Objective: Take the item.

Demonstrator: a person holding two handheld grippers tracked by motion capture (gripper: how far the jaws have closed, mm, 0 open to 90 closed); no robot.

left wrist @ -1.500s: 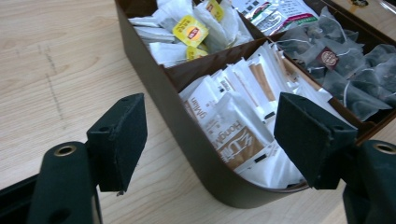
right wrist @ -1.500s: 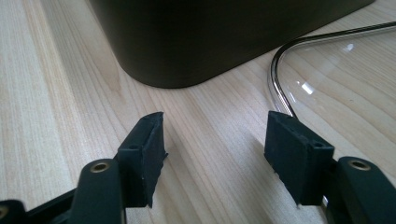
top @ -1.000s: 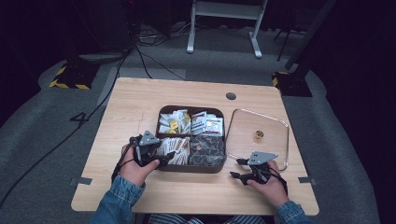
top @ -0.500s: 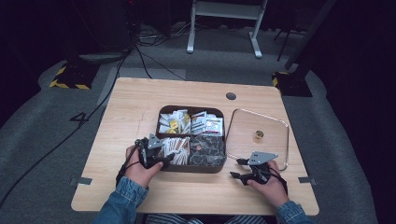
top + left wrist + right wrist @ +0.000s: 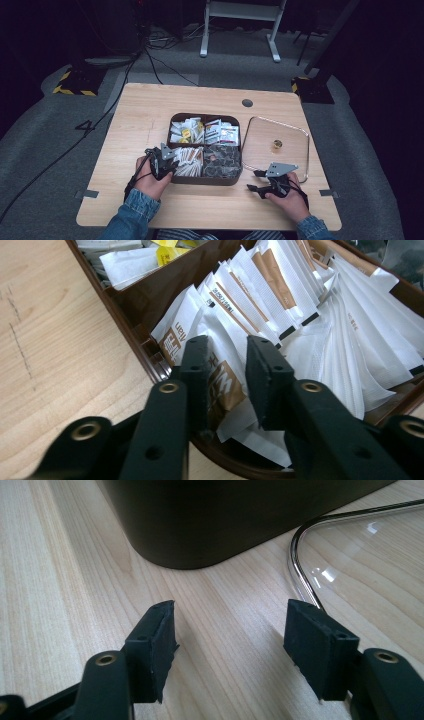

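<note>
A dark brown box (image 5: 209,179) with four compartments sits mid-table. Its front left compartment holds white and brown sachets (image 5: 189,159). My left gripper (image 5: 167,159) reaches over the box's left wall (image 5: 134,335) into that compartment. In the left gripper view its jaws (image 5: 227,342) stand a narrow gap apart on either side of a white sachet with a brown logo (image 5: 226,386), not clamped on it. My right gripper (image 5: 252,181) rests low on the table by the box's front right corner (image 5: 225,515), wide open (image 5: 230,615) with bare wood between its fingers.
A clear glass lid (image 5: 260,142) with a gold knob (image 5: 276,145) lies flat right of the box; its rim (image 5: 300,540) curves just beyond my right jaw. The back compartments hold yellow and white packets (image 5: 186,131), the front right one dark packets (image 5: 222,161).
My left gripper has moved right, over the box wall and in among the sachets. The right gripper has stayed put.
</note>
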